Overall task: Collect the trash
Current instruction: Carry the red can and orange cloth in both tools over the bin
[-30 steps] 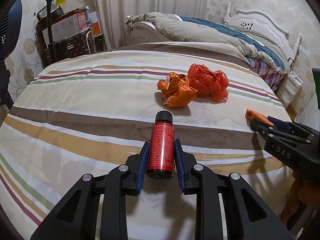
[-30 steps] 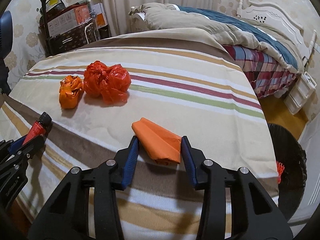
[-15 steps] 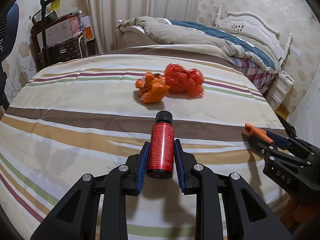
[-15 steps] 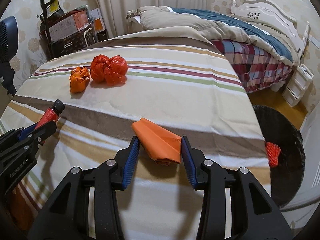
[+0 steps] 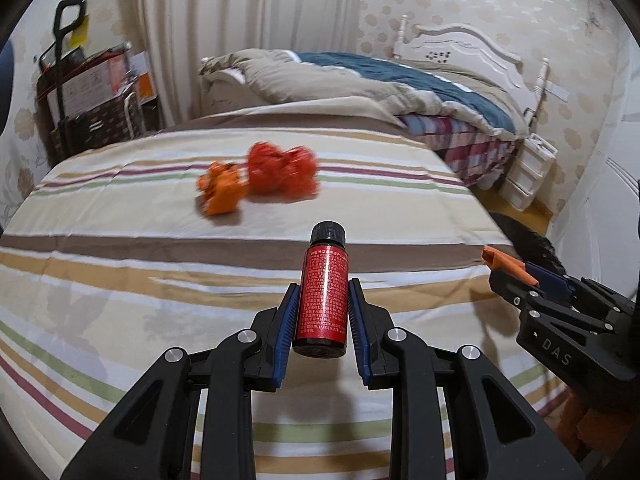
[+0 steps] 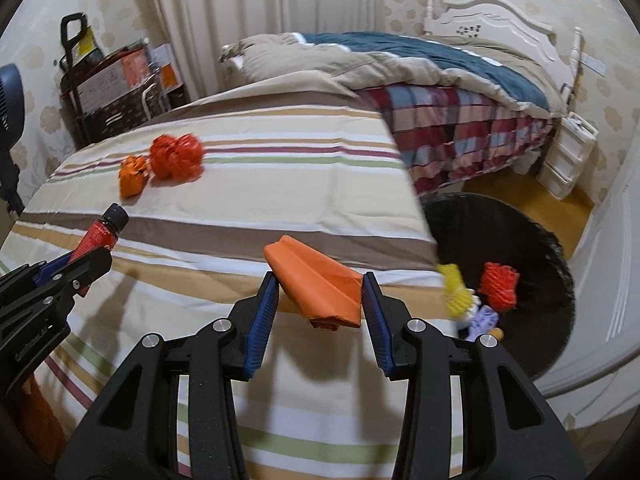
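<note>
My left gripper (image 5: pixel 323 312) is shut on a small red bottle (image 5: pixel 323 300) with a black cap, held above the striped bed. It also shows at the left of the right wrist view (image 6: pixel 80 256). My right gripper (image 6: pixel 318 300) is shut on a folded orange paper (image 6: pixel 316 284), near the bed's right edge; it shows at the right of the left wrist view (image 5: pixel 516 270). An orange crumpled bag (image 5: pixel 220 196) and a red crumpled bag (image 5: pixel 282 174) lie on the bed farther back. A black round bin (image 6: pixel 520 240) on the floor to the right holds several pieces of trash.
The striped bedspread (image 5: pixel 120 272) fills the foreground. A second bed with a beige and blue quilt (image 6: pixel 400 60) stands behind. A trolley with boxes (image 5: pixel 92 96) is at the back left. White drawers (image 6: pixel 566 160) stand at the right, by a white door.
Both grippers have drawn back and swung right with their loads. The crumpled bags look farther off and the black bin with its trash has come into the right wrist view.
</note>
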The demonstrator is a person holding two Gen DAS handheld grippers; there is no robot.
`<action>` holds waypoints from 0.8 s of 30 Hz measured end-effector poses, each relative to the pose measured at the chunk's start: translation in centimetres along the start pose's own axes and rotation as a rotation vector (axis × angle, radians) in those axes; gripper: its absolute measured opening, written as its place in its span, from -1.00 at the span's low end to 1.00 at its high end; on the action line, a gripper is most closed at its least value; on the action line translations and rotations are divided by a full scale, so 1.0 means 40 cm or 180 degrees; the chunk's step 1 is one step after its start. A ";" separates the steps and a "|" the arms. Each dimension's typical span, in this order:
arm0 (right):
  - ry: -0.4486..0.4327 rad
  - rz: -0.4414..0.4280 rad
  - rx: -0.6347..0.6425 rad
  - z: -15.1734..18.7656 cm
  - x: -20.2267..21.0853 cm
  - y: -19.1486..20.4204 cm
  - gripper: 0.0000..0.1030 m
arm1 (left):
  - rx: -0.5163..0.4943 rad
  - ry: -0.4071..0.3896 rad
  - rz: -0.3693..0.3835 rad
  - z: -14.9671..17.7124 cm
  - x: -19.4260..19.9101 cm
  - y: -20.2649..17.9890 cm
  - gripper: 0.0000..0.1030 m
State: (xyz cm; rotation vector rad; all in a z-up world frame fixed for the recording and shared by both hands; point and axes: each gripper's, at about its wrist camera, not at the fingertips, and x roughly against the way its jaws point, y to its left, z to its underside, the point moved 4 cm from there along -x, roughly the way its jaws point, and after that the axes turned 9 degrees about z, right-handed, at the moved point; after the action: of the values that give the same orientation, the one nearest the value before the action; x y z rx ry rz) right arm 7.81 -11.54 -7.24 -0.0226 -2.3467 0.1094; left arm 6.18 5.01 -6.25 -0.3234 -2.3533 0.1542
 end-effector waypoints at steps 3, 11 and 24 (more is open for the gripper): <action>-0.0029 0.0069 -0.0098 -0.002 0.006 -0.048 -0.20 | -0.0109 -0.0018 0.0071 -0.011 -0.008 -0.052 -0.47; -0.0096 0.0337 -0.0370 -0.013 0.009 -0.201 -0.20 | -0.0368 -0.0074 0.0278 -0.041 -0.042 -0.185 -0.47; -0.0133 0.0630 -0.0666 -0.027 -0.021 -0.378 -0.19 | -0.0729 -0.0083 0.0572 -0.084 -0.126 -0.372 -0.47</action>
State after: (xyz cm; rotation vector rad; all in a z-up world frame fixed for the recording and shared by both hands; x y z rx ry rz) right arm 9.42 -26.55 -5.77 -0.3588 -2.3835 -0.0396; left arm 9.23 -10.64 -4.18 -0.6484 -2.3694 -0.0268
